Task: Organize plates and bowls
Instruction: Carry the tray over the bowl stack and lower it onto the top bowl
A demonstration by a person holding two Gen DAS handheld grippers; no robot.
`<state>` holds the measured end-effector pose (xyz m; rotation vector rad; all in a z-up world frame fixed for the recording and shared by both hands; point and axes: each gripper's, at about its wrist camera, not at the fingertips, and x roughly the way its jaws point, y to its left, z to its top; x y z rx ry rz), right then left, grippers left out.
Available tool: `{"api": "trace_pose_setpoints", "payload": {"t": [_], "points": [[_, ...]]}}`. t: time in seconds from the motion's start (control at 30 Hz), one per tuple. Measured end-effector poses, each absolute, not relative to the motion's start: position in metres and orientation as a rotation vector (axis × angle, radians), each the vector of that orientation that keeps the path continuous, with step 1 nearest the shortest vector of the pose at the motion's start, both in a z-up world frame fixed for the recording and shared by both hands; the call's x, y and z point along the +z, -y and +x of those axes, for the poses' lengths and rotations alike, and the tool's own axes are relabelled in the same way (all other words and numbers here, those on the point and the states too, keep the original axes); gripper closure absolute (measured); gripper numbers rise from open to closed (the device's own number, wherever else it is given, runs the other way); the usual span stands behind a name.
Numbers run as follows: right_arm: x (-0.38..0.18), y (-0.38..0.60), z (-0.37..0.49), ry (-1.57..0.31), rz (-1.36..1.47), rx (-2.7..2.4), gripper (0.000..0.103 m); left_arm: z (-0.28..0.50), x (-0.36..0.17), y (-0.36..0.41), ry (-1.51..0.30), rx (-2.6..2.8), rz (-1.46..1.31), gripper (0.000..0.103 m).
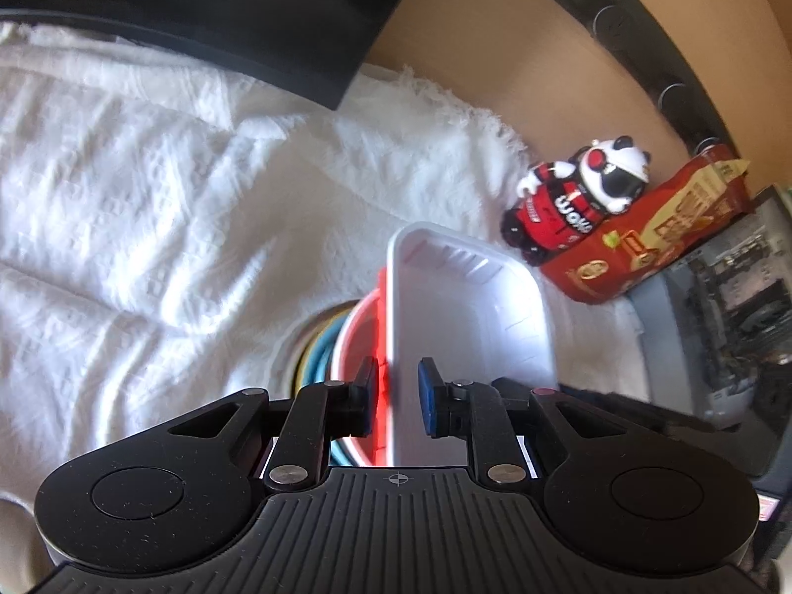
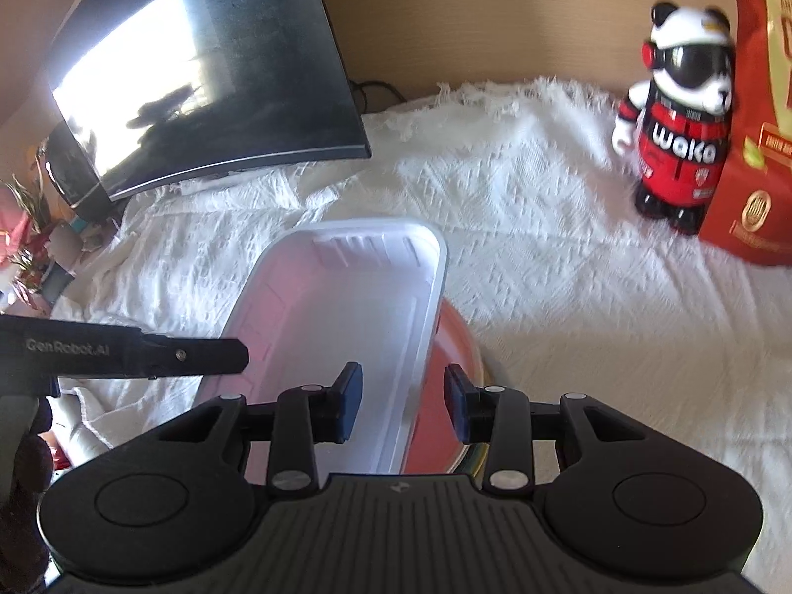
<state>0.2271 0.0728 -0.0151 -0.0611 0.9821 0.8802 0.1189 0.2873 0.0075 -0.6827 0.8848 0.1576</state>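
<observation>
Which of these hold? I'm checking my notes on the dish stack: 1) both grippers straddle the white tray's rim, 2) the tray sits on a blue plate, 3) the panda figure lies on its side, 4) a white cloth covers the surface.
1) True: left gripper and right gripper are open around the white tray rim.
2) False: a red bowl is directly beneath.
3) False: the panda figure stands upright.
4) True: white cloth.
</observation>
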Motion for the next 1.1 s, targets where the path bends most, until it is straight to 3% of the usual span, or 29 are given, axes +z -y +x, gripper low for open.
{"api": "trace_pose_setpoints", "payload": {"t": [1.1], "points": [[-0.011, -0.078, 0.224, -0.975, -0.061, 0.857, 0.066, 0.139, 0.002, -0.298, -0.928, 0.079, -0.715, 0.084]]}}
